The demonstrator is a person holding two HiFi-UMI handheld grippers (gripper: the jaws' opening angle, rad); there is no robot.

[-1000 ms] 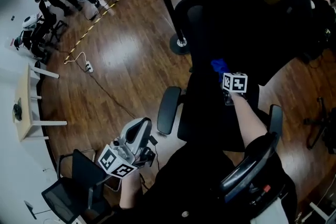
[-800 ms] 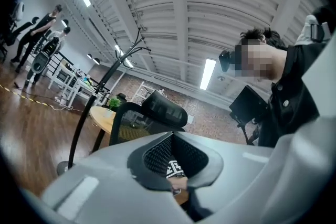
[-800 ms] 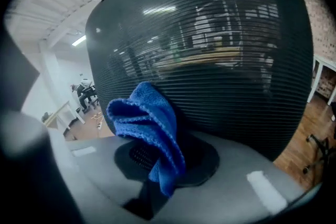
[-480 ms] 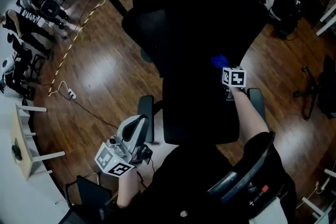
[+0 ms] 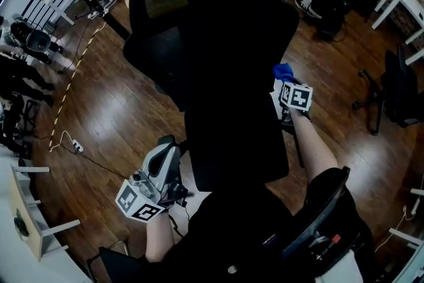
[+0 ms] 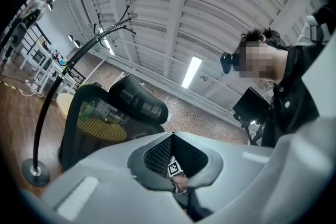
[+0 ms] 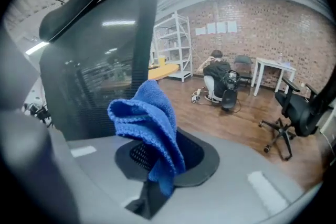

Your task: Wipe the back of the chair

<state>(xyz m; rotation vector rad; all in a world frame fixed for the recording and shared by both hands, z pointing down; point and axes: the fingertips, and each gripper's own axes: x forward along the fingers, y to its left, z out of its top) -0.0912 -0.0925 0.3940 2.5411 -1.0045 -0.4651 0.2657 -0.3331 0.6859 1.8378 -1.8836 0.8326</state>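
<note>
Blue fuzzy cloth [image 7: 149, 128] sits pinched in the closed jaws of the right gripper [image 7: 155, 186] beside the black mesh chair back [image 5: 212, 43], ready to rub it, while the left gripper [image 6: 178, 186] hangs low, jaws closed on nothing.

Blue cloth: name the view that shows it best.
The right gripper view: the blue cloth sits large at centre, pinched in the right gripper. The head view shows only a small blue patch beside the chair back. The left gripper view shows none of it.
</note>
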